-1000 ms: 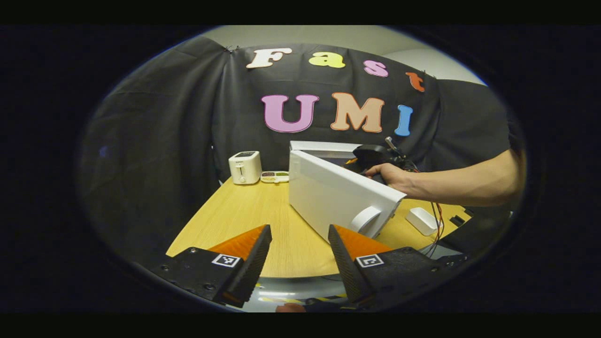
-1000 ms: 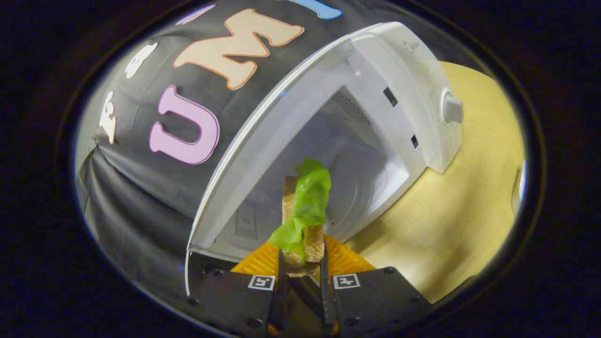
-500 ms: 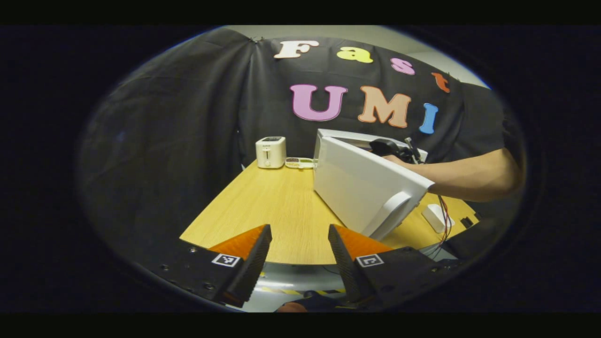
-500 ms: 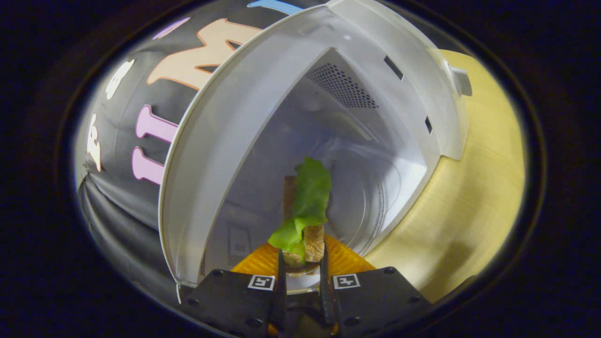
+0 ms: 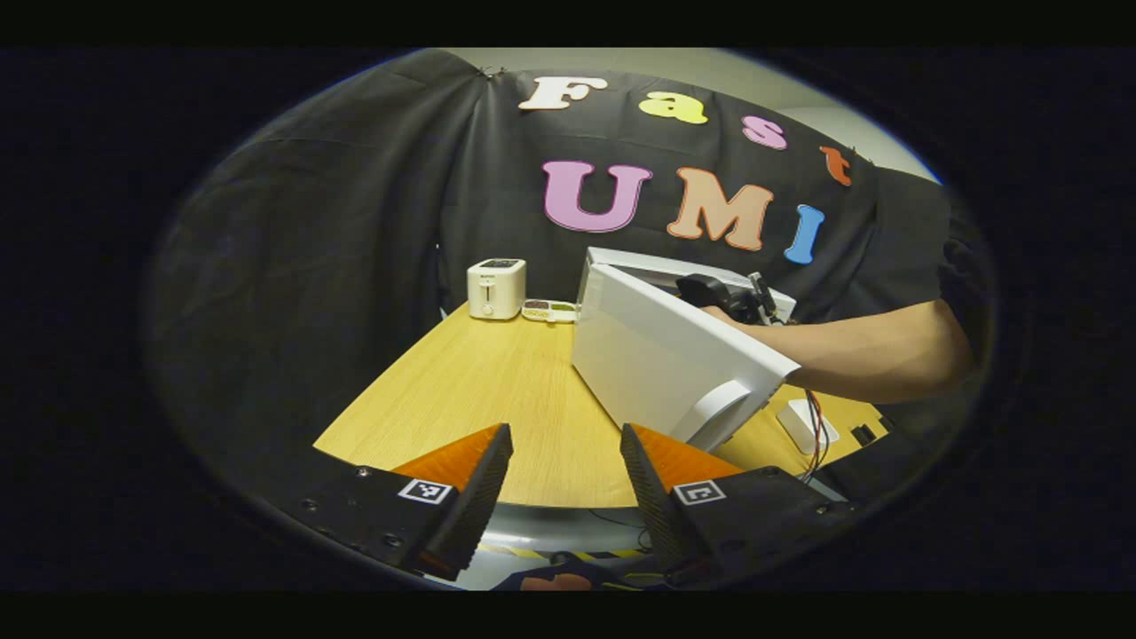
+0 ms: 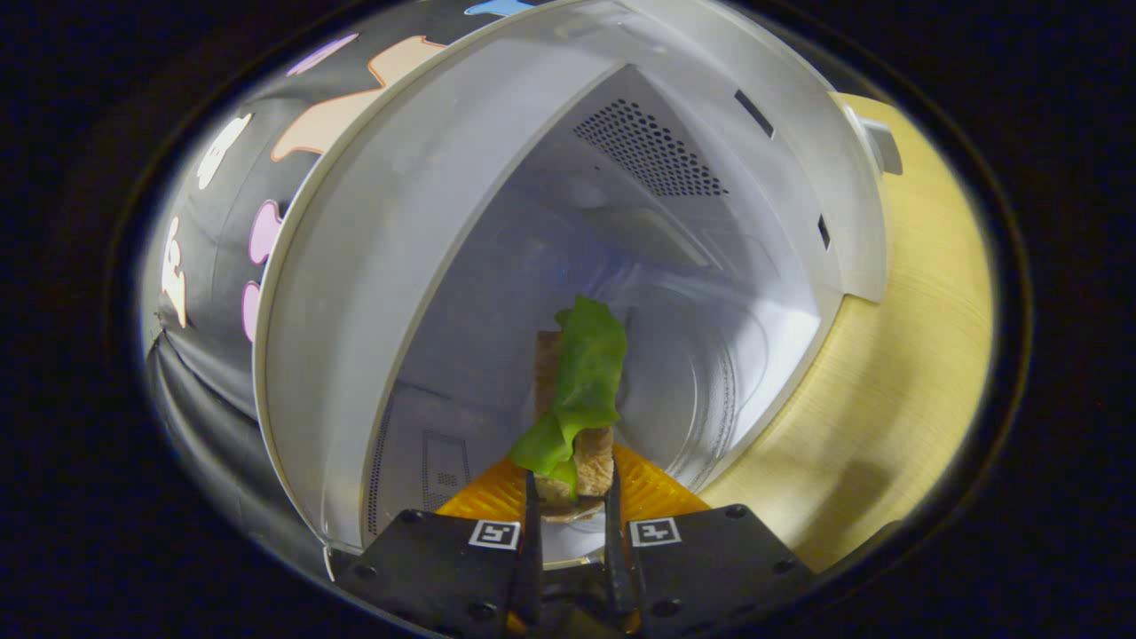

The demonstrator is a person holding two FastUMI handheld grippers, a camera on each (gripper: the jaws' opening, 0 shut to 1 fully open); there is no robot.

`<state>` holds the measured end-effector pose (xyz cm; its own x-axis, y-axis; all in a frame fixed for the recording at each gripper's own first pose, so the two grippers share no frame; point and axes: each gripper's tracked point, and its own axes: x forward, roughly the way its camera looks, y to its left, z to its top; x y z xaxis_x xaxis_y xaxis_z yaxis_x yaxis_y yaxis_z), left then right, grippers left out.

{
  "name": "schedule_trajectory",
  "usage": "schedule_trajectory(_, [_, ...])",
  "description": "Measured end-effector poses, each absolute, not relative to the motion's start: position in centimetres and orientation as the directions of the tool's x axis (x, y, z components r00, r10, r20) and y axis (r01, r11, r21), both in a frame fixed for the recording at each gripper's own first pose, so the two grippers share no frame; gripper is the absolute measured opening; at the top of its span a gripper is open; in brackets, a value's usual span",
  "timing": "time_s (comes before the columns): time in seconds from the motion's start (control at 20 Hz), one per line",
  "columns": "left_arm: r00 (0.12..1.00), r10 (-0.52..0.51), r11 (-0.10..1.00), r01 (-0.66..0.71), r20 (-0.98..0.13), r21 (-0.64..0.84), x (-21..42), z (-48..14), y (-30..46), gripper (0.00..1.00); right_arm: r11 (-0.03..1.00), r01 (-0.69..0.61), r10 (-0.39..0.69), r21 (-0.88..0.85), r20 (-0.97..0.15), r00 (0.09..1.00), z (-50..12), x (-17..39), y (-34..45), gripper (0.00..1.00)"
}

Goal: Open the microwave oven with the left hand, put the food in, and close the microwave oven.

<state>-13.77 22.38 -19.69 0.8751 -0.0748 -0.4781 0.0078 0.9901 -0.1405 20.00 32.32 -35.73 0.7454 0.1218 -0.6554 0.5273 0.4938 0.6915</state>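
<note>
- At the far left of the wooden table (image 5: 497,382), in the left gripper view, a white toaster (image 5: 496,287) stood upright near the back edge, with a small flat tray (image 5: 549,310) lying just beside it on its right.
- Nearer the camera, the left gripper (image 5: 565,484) hung at the table's front edge with its fingers spread wide apart and nothing between them.
- Right of the tray sat the white microwave oven (image 5: 661,266), its door (image 5: 666,359) swung open toward the camera, handle at the near end.
- Behind the door's top edge, a person's hand (image 5: 723,315) and bare forearm reached in from the right.
- Right of the door, a small white box (image 5: 806,424) lay on the table beside hanging wires.
- Over in the right gripper view, the right gripper (image 6: 570,497) pinched the food (image 6: 575,399), a piece of bread with a green lettuce leaf, both fingers pressing its sides.
- Food and fingertips sat at the cavity mouth, over the turntable; whether the food touched it could not be told.
</note>
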Motion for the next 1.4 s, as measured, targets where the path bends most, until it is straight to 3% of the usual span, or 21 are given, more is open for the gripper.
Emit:
schedule_trajectory(0.2, [0.875,-0.072,0.989,0.001,-0.479,-0.147,-13.7,-19.6,22.4,0.75,0.489,0.532,0.118,0.691,-0.657,0.745,-36.0,20.3,32.1,0.3])
schedule_trajectory(0.25, [0.874,-0.068,0.989,-0.006,-0.481,-0.151,-13.7,-19.7,22.4,0.76,0.49,0.541,0.106,0.683,-0.663,0.741,-36.2,20.4,31.8,0.24])
schedule_trajectory(0.35, [0.877,-0.076,0.986,-0.003,-0.474,-0.165,-13.7,-19.3,21.9,0.76,0.553,0.575,0.03,0.602,-0.705,0.709,-36.9,19.5,30.2,0.34])
schedule_trajectory(0.5, [0.877,-0.087,0.986,0.01,-0.472,-0.164,-13.6,-19.3,21.5,0.76,0.651,0.536,0.021,0.538,-0.718,0.696,-37.9,19.3,29.9,0.87])
schedule_trajectory(0.7, [0.877,-0.097,0.986,0.021,-0.47,-0.164,-13.4,-19.1,21.3,0.76,0.769,0.477,-0.076,0.425,-0.681,0.729,-37.3,19.7,27.1,0.89])
schedule_trajectory(0.75, [0.878,-0.098,0.986,0.022,-0.468,-0.165,-13.5,-19.2,21.3,0.76,0.795,0.455,-0.078,0.401,-0.676,0.733,-37.2,19.5,27.0,0.99])
schedule_trajectory(1.15, [0.88,-0.082,0.983,-0.005,-0.468,-0.181,-13.4,-19.3,21.3,0.76,0.913,0.336,-0.117,0.232,-0.639,0.76,-36.2,18.8,25.6,0.99])
schedule_trajectory(1.25, [0.858,-0.031,0.993,-0.033,-0.513,-0.114,-13.9,-20.2,22.1,0.8,0.927,0.312,-0.12,0.208,-0.624,0.772,-35.8,18.6,25.4,0.99])
schedule_trajectory(1.3, [0.863,-0.024,0.999,-0.004,-0.505,-0.053,-13.8,-20.0,22.2,0.77,0.933,0.304,-0.129,0.19,-0.615,0.778,-35.6,18.5,25.2,0.99])
schedule_trajectory(1.35, [0.878,-0.016,1.0,0.018,-0.478,-0.001,-13.7,-19.4,22.1,0.83,0.939,0.297,-0.137,0.174,-0.602,0.787,-35.2,18.5,25.0,0.99])
schedule_trajectory(1.4, [0.877,-0.028,1.0,0.031,-0.48,-0.001,-13.5,-19.3,21.9,0.83,0.944,0.286,-0.136,0.166,-0.595,0.792,-34.9,18.4,25.1,0.99])
